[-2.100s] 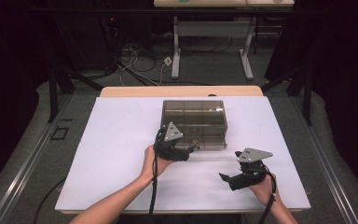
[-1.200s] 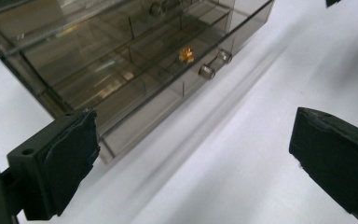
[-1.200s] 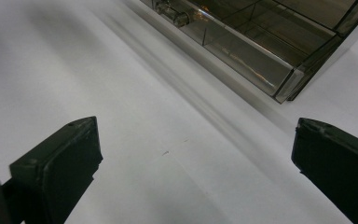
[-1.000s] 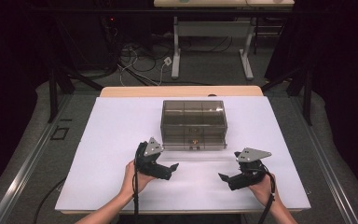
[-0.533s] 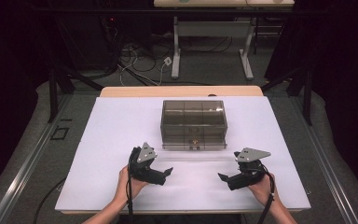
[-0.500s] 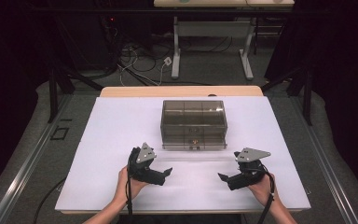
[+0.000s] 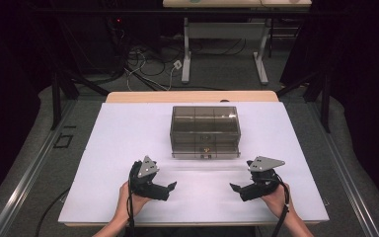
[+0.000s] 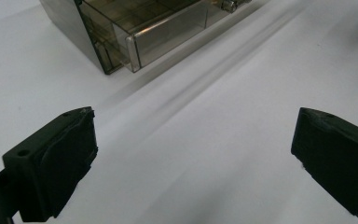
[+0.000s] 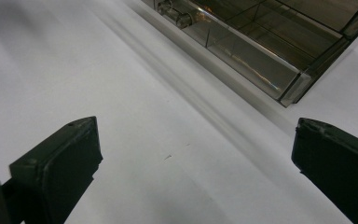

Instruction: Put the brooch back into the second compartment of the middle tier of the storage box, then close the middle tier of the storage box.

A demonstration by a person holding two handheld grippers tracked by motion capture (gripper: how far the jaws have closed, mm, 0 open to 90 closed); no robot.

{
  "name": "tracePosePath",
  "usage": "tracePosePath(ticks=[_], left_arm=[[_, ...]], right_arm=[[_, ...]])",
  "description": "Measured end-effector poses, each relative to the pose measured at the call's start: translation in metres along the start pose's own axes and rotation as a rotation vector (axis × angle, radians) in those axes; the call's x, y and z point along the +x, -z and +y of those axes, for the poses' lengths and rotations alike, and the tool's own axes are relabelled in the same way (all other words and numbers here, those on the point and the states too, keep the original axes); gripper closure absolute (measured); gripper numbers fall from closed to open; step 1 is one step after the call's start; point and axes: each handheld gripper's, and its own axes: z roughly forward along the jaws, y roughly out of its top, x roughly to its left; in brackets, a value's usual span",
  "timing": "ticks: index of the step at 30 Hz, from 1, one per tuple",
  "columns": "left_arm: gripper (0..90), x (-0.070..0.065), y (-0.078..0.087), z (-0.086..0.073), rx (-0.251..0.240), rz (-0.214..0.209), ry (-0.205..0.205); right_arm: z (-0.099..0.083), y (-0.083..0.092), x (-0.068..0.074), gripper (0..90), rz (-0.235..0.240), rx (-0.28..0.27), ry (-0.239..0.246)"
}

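**Once withdrawn, both grippers rest empty before the box**

While earlier the left gripper [image 7: 170,186] was at the smoky transparent plastic drawer box [image 7: 205,129], it is now pulled back near the white table's [image 7: 118,133] front edge, jaws wide apart, nothing held. The box sits mid-table, apparently released. The right gripper [image 7: 234,187], unmoved, is likewise spread and empty.

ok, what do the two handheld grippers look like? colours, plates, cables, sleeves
Both are black handheld units. The left gripper and right gripper each carry a grey three-cornered plate on top with small dark holes. A black cable trails from each toward the table's near edge. In the gripper views the jaws are matte black blocky pads, each with a small hole on its upper face. No sleeves cover the visible forearms.
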Motion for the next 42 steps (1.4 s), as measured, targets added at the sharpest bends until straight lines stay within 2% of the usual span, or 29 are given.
tracePosePath(ticks=[5, 9, 14, 19, 26, 37, 42], left_arm=[[0.2, 0.004, 0.003, -0.008, 0.016, -0.013, 0.004], [0.1, 0.007, 0.005, -0.012, 0.008, -0.004, 0.015], [0.1, 0.012, 0.007, -0.012, -0.011, 0.011, 0.019], [0.1, 0.015, 0.006, -0.012, -0.008, 0.006, 0.029], [0.1, 0.019, 0.005, -0.014, -0.005, 0.007, 0.04], [0.0, 0.02, 0.005, -0.014, 0.0, 0.013, 0.035], [0.0, 0.021, 0.004, -0.015, -0.002, 0.012, 0.045]], right_arm=[[0.0, -0.002, 0.0, 0.0, 0.003, -0.016, -0.007], [0.001, -0.001, 0.001, 0.0, 0.007, -0.011, -0.021], [0.002, -0.001, 0.0, 0.0, 0.005, -0.026, -0.008], [0.001, -0.002, -0.002, 0.0, 0.002, -0.033, -0.018], [0.002, -0.003, -0.001, 0.0, 0.008, -0.015, -0.013], [0.003, -0.006, 0.0, 0.0, 0.014, -0.014, -0.01], [0.005, -0.008, 0.0, 0.0, 0.019, -0.016, -0.011]])
